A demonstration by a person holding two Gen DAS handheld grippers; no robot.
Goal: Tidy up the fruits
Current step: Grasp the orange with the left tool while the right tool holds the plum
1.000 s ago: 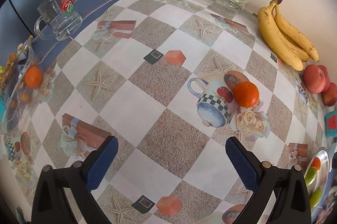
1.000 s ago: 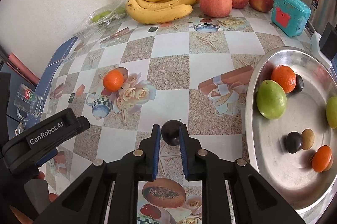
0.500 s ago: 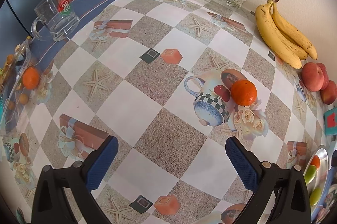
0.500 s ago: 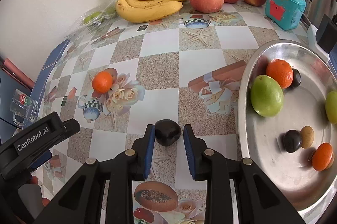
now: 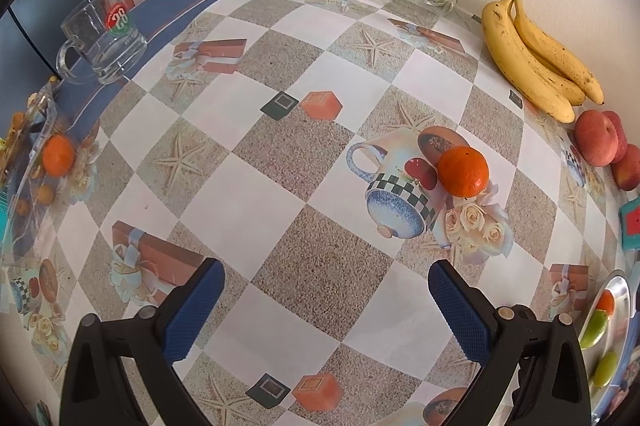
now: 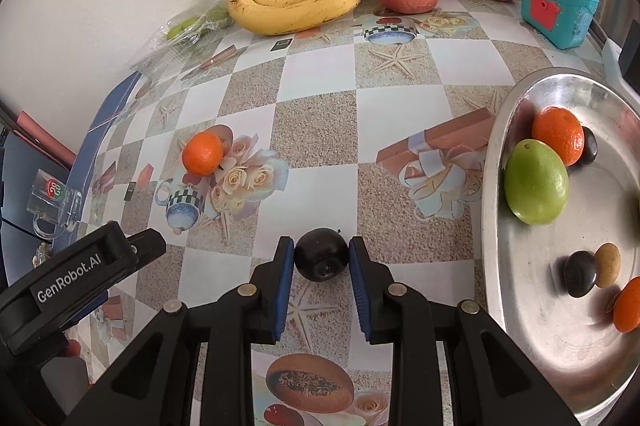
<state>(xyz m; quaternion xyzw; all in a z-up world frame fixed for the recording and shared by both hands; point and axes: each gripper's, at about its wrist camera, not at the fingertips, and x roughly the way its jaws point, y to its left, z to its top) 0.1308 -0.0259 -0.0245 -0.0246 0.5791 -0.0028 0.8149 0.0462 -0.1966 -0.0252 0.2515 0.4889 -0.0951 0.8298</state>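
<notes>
Dark round fruit (image 6: 321, 260) sits pinched between the right gripper (image 6: 321, 258) pads.
Gripper angles steeply down, just left of the metal tray (image 6: 490, 226); left gripper (image 5: 326, 300) spread, empty.

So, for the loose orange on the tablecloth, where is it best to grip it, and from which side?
Grip the orange across its widest middle, coming down from above. It is round and sits alone on the tablecloth with free space on both sides, so the open left gripper could probably straddle it; a grip lower or higher may slip off the curve.
</notes>
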